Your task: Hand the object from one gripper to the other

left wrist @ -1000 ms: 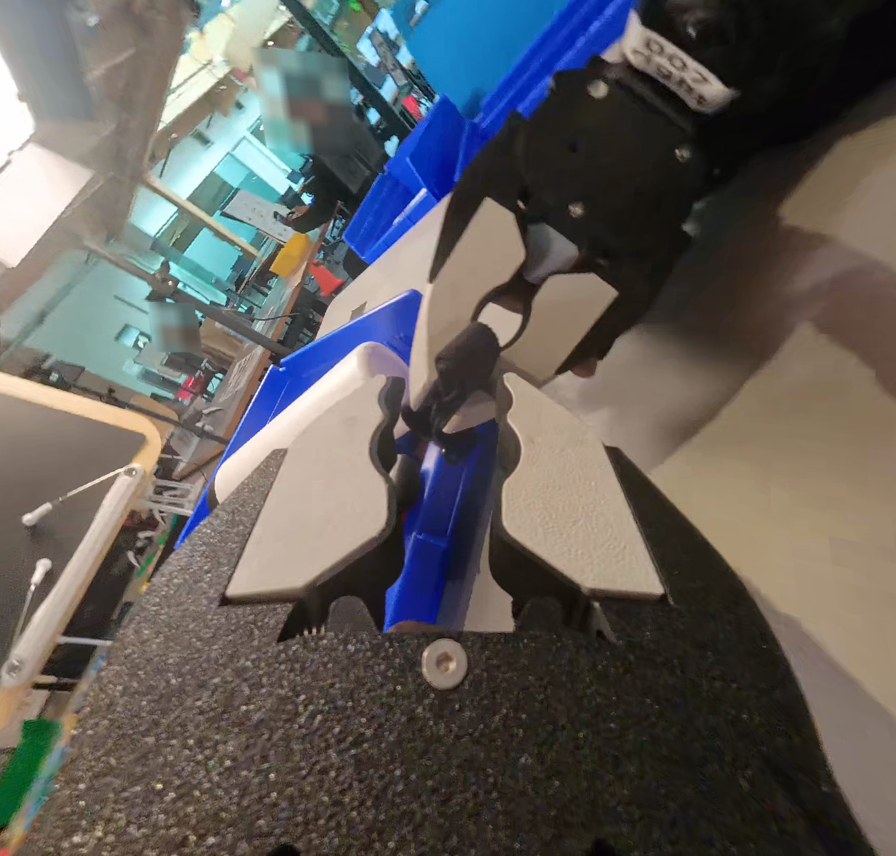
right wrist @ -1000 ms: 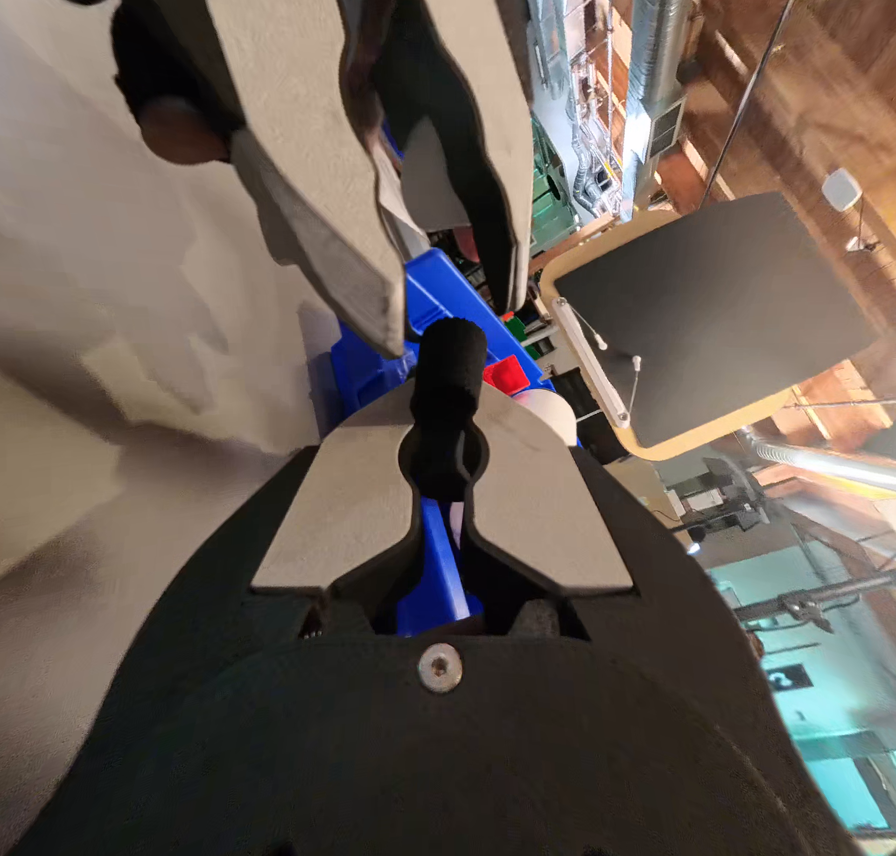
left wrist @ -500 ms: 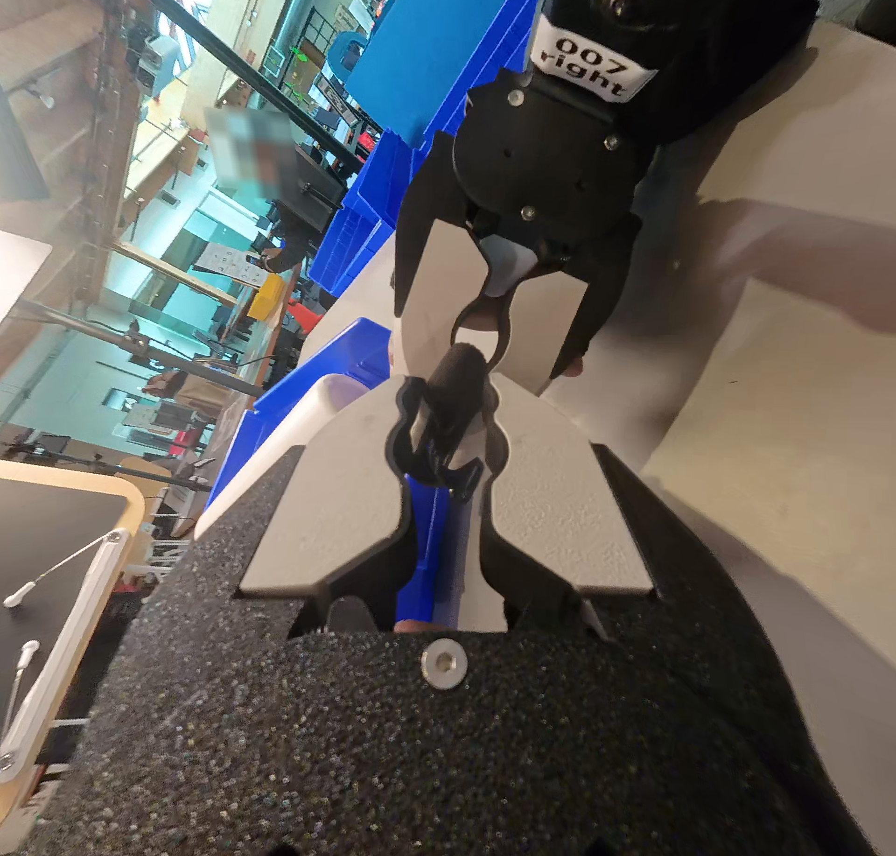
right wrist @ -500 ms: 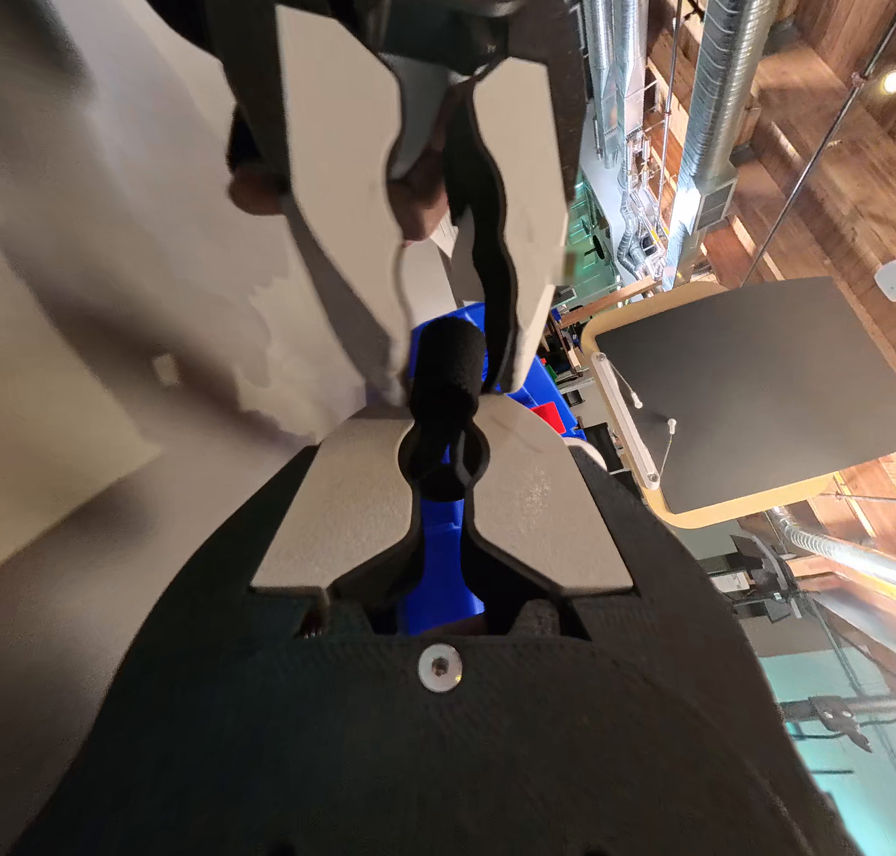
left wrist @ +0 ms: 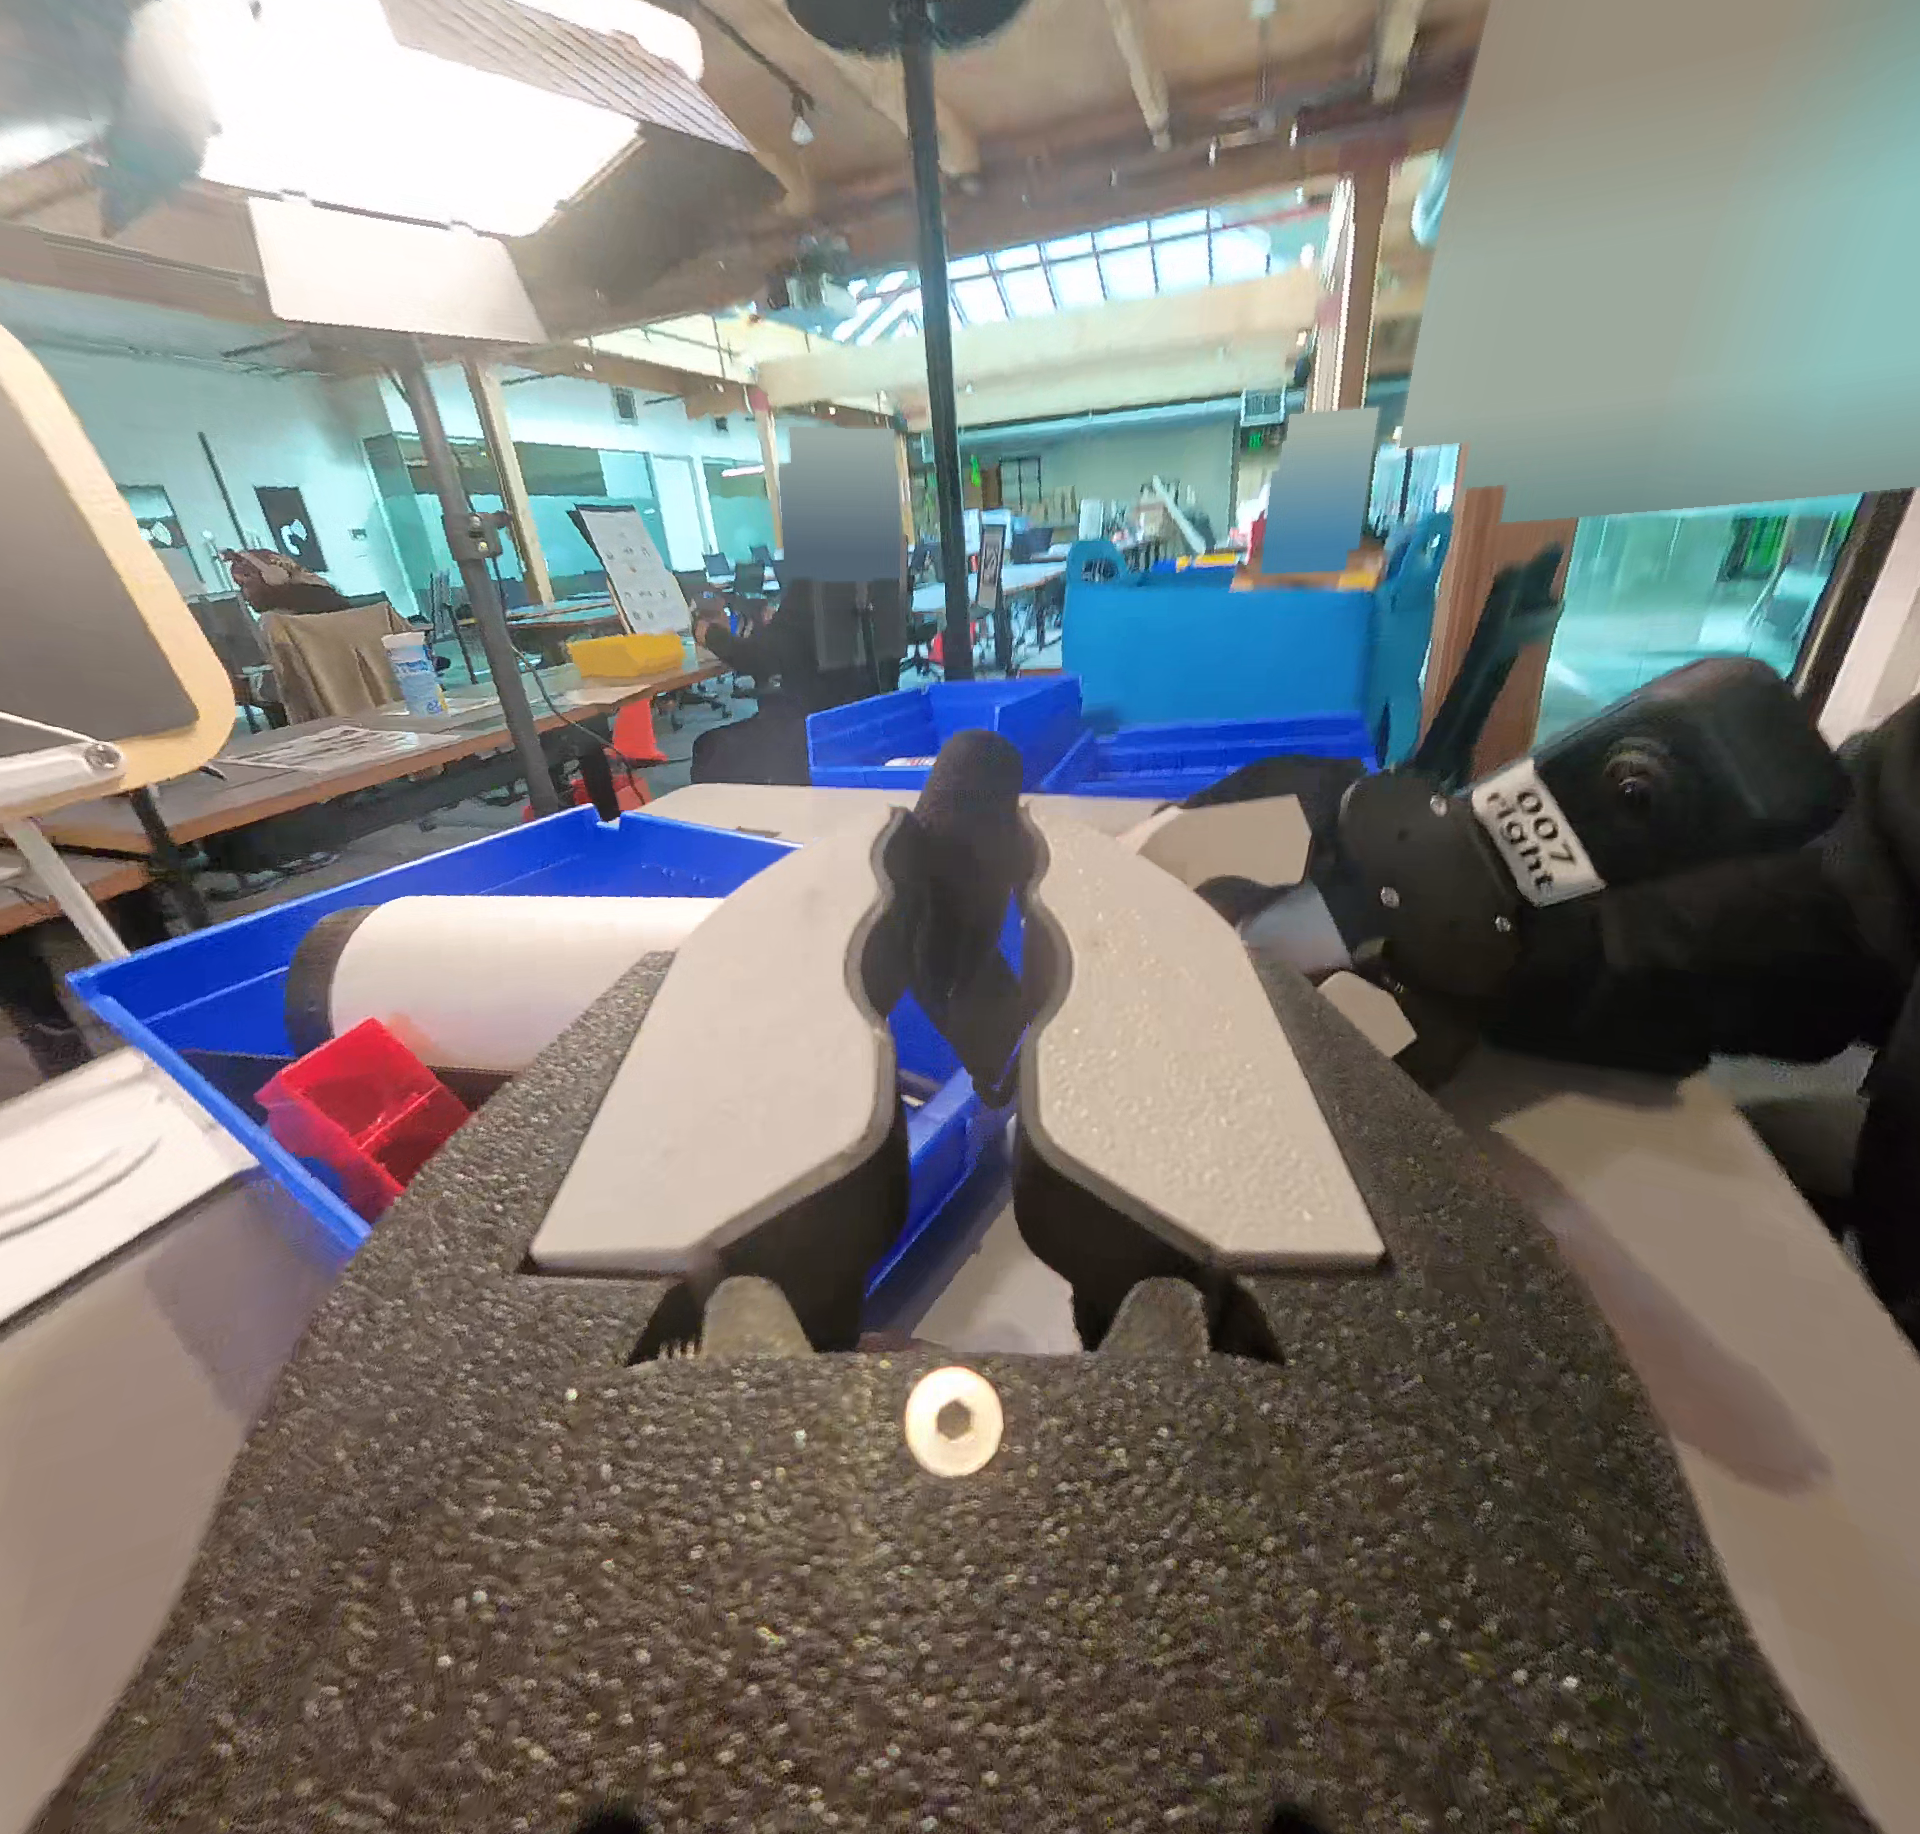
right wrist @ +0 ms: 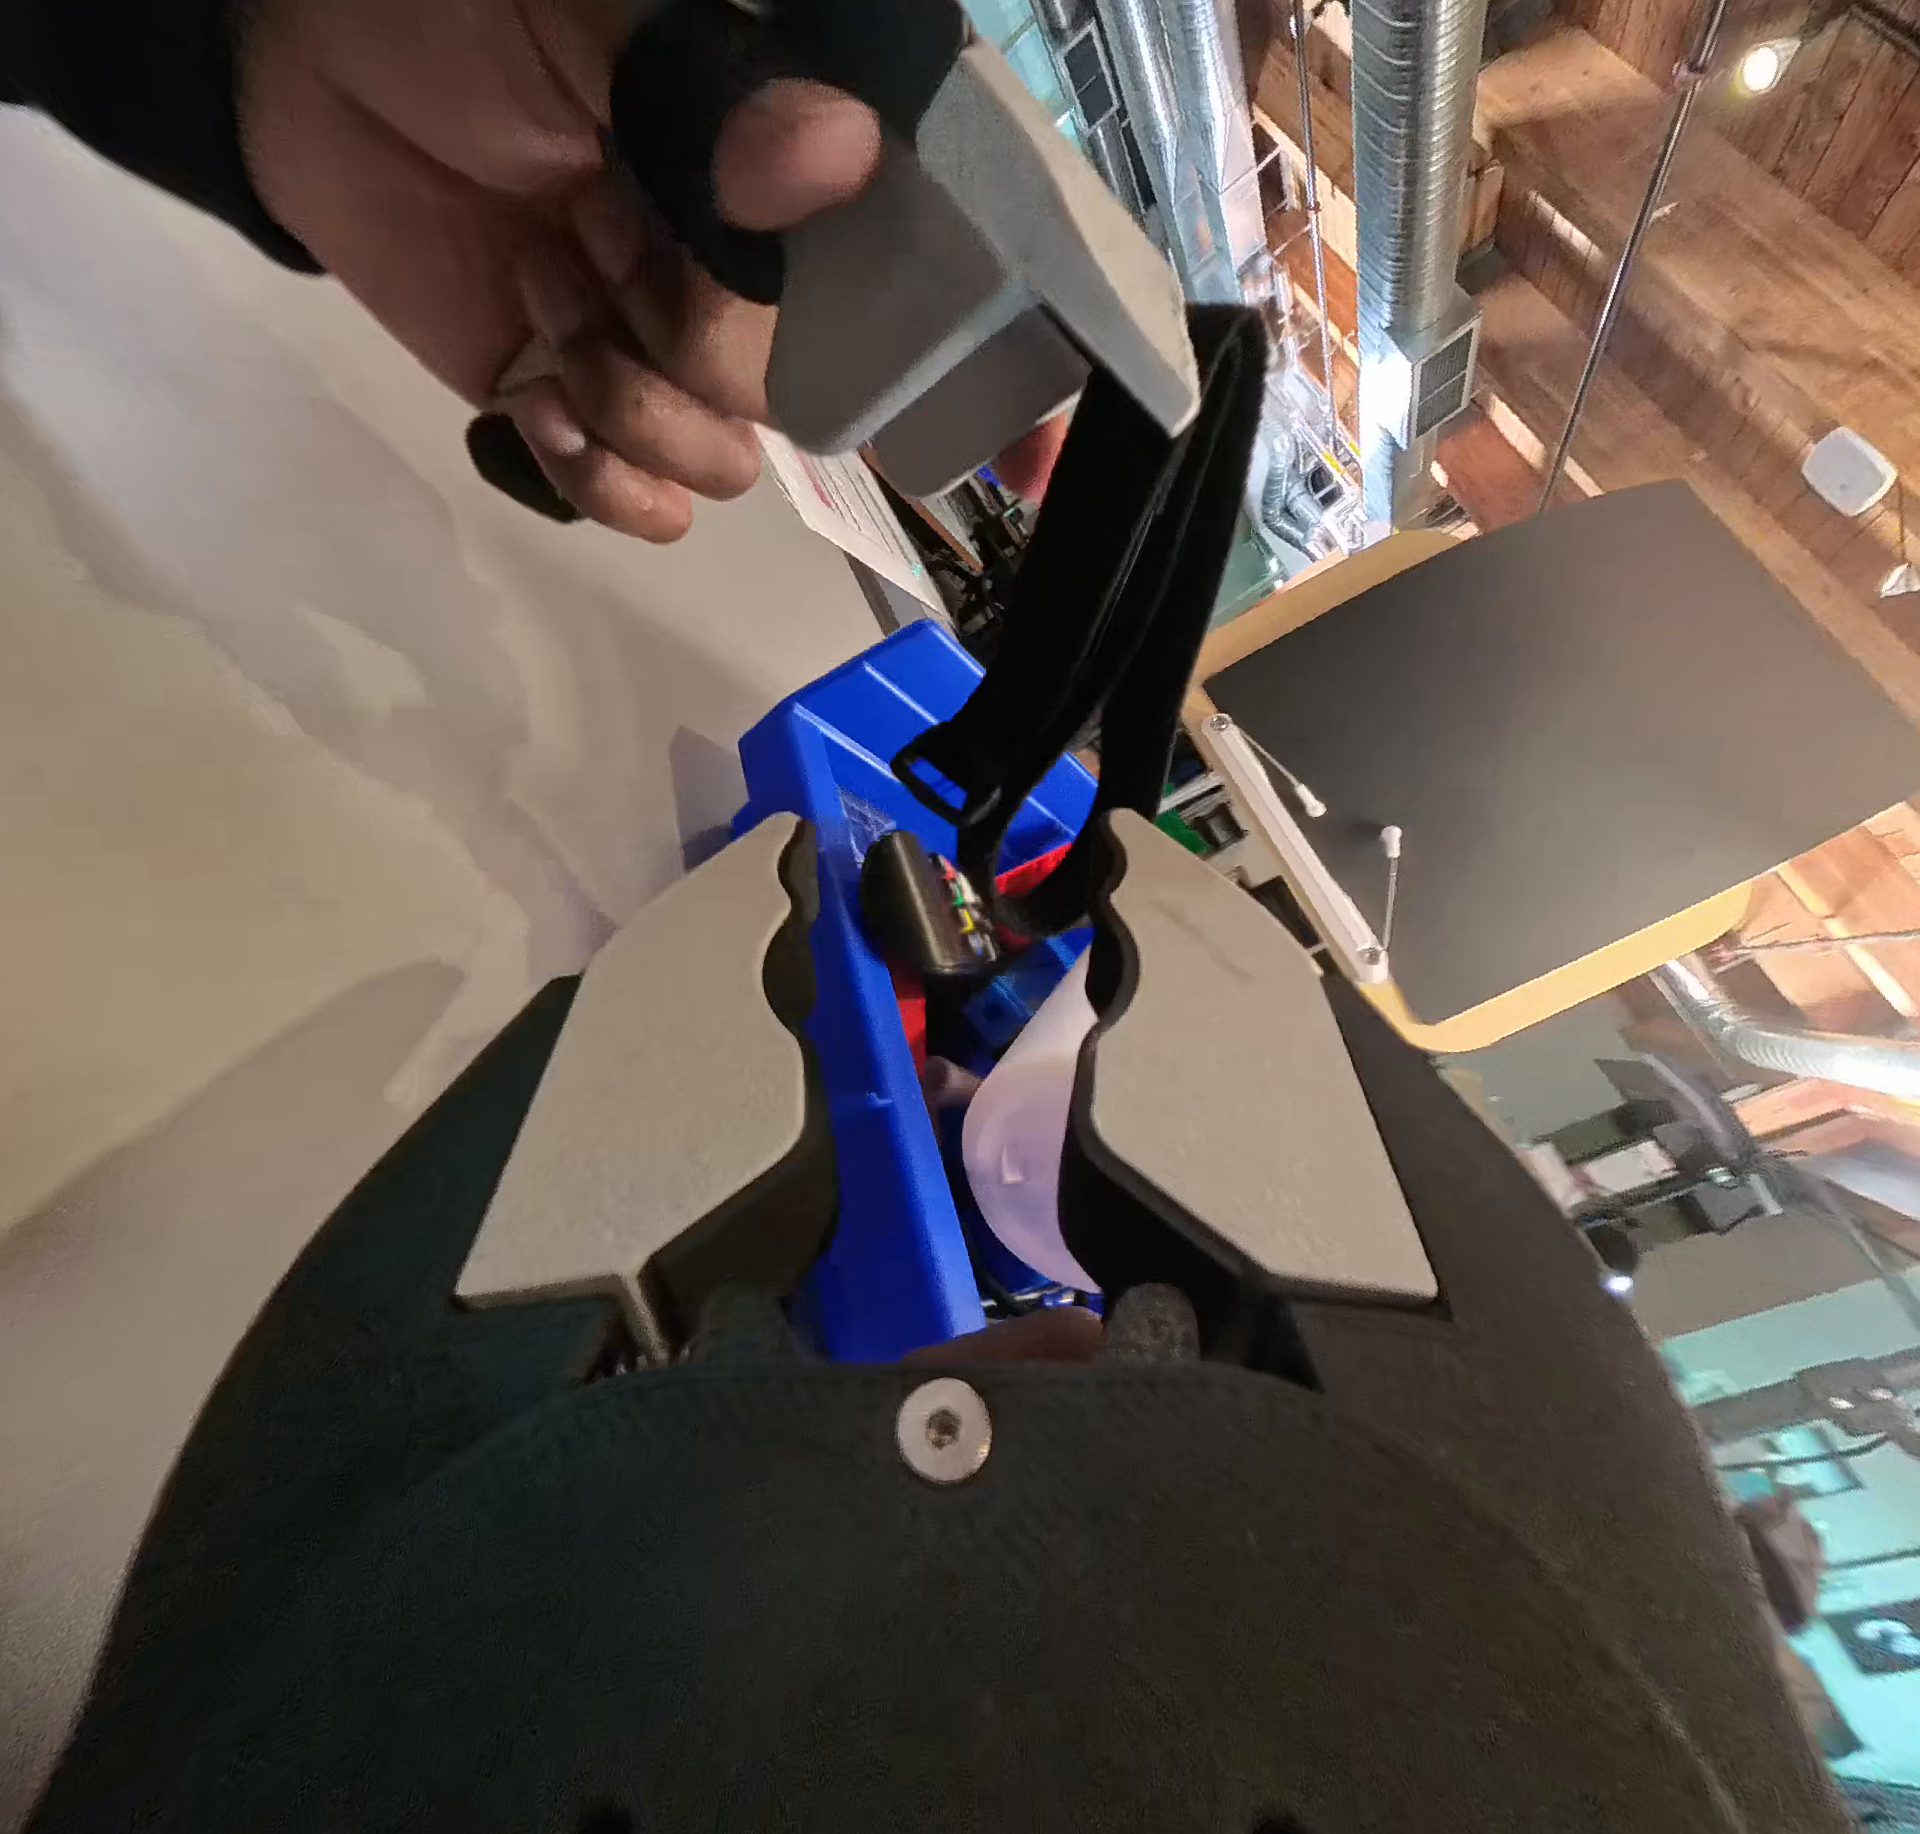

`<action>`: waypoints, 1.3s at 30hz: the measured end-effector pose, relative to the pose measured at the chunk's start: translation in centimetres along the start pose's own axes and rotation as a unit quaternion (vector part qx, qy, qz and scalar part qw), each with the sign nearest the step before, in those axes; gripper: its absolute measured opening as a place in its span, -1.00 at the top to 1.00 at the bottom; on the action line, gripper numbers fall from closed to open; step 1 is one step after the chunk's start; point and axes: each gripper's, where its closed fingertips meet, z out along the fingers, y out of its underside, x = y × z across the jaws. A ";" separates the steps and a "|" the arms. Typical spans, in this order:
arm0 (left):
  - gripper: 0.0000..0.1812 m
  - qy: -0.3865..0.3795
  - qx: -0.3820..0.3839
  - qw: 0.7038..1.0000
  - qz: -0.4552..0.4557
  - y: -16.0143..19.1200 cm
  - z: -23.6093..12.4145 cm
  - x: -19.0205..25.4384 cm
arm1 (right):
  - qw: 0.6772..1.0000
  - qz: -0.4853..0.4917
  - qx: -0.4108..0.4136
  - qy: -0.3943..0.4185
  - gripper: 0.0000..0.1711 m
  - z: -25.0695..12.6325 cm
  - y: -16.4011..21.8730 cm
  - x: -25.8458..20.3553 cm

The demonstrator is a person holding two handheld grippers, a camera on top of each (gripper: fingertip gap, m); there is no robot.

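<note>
My left gripper is shut on a black strap; its rolled end sticks up between the grey fingers and both pads press on it. In the right wrist view the same strap hangs from the left gripper, which a hand holds above. My right gripper is open. The strap's lower loop and buckle dangle between its spread fingers, close to the right-hand finger, and are not clamped. The right gripper also shows at the right of the left wrist view, away from the strap.
A blue bin below holds a white roll and a red box; it also shows under my right gripper with a small black device. More blue bins stand behind. A wood-edged black panel is nearby. Tip to tip, the grippers are about 8 centimeters apart.
My left gripper closed on the strap while the right still held it. The right gripper then opened and let go, and the two grippers drew apart with the strap in the left.
</note>
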 end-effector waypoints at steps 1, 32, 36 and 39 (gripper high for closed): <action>0.80 0.002 0.007 1.000 -0.014 0.0 -0.1 -0.1 | 1.000 0.017 0.003 -0.004 0.42 0.0 -0.1 -0.1; 0.35 0.114 -0.222 0.917 -0.311 7.1 0.9 3.5 | 0.944 -0.308 -0.093 0.078 0.91 0.9 2.4 -0.2; 0.41 0.136 -0.231 0.897 -0.351 7.5 0.9 4.4 | 0.918 -0.384 -0.021 0.096 0.90 0.5 0.7 -0.9; 0.42 0.149 -0.266 0.881 -0.362 8.8 0.8 5.6 | 0.894 -0.433 0.026 0.112 0.91 0.0 -0.3 -1.2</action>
